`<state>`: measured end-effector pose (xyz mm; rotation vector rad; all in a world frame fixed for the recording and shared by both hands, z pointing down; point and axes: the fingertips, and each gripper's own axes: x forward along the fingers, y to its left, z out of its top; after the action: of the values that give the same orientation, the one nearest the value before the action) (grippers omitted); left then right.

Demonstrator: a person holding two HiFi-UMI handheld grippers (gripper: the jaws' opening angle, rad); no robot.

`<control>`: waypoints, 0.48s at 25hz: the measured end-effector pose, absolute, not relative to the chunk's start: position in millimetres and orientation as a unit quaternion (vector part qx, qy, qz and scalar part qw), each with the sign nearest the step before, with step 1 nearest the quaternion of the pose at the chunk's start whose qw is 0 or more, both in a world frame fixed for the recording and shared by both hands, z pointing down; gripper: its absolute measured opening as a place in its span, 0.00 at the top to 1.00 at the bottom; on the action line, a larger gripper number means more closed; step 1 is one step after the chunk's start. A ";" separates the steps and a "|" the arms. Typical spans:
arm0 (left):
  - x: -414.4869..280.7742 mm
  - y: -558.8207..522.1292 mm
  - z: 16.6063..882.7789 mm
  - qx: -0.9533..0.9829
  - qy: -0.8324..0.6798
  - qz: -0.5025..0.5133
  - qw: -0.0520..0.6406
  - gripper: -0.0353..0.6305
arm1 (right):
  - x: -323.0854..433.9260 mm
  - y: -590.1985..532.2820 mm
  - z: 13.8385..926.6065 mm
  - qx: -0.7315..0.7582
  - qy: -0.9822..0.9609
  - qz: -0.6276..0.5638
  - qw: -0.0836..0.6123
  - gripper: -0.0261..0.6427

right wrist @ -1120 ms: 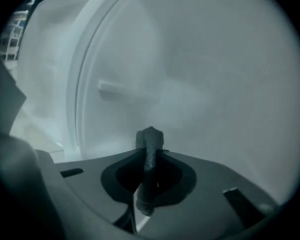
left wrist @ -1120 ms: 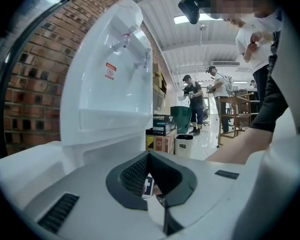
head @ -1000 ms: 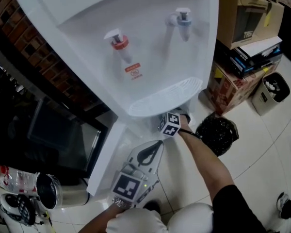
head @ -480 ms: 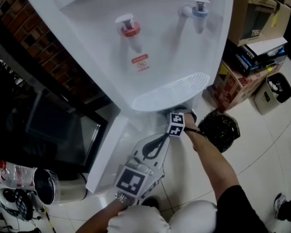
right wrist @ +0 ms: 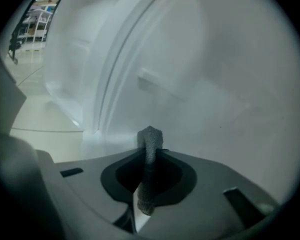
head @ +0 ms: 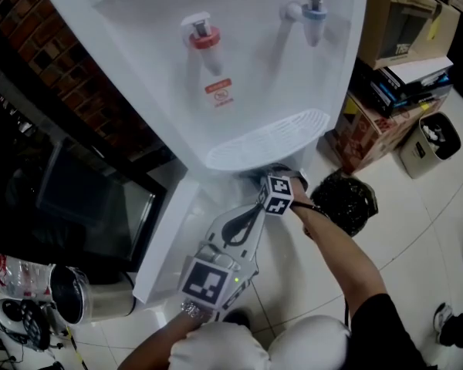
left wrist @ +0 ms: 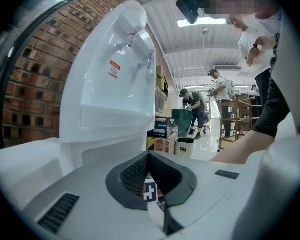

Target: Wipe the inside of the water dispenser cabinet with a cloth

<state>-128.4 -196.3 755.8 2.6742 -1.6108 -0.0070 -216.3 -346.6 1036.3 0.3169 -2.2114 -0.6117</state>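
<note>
My right tongs [right wrist: 149, 159] are squeezed tight on the grey cloth [right wrist: 150, 136]. A thin bit of it sticks up past the tips. They reach into the cabinet [right wrist: 200, 94] low in the white water dispenser [head: 239, 91], under its drip tray [head: 266, 141]. The cloth is close to the white inside wall. My left tongs [left wrist: 149, 156] are pinched closed on nothing, out by the open door [head: 166, 237].

Left of my left gripper [head: 247, 223] I see a brick wall [head: 58, 68]; to its right, tile floor [head: 417, 230], boxes [head: 390, 29], a bin [head: 436, 141].
</note>
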 end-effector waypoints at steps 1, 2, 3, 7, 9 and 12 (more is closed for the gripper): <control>-129.4 -196.4 756.3 0.855 -0.518 -0.002 0.010 0.94 | -218.3 -354.2 1037.9 0.132 -0.878 -0.233 0.397 0.91; -130.5 -196.5 757.1 0.854 -0.519 -0.001 0.012 0.94 | -219.9 -361.7 1037.8 0.143 -0.879 -0.226 0.395 0.91; -131.7 -196.6 758.0 0.854 -0.521 0.000 0.013 0.94 | -221.3 -368.5 1036.8 0.155 -0.880 -0.218 0.393 0.91; -135.7 -197.4 761.0 0.850 -0.526 0.004 0.019 0.94 | -218.3 -388.0 1044.2 0.181 -0.878 -0.193 0.399 0.91; -137.2 -198.0 760.4 0.849 -0.529 0.002 0.019 0.94 | -212.4 -391.1 1052.3 0.181 -0.873 -0.190 0.412 0.91; -140.6 -199.2 759.4 0.844 -0.536 0.002 0.020 0.94 | -207.4 -382.1 1051.0 0.171 -0.870 -0.192 0.422 0.91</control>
<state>-140.6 -199.2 759.4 2.6174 -1.6625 0.0054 -207.4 -382.1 1051.0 0.4281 -2.1779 -0.4818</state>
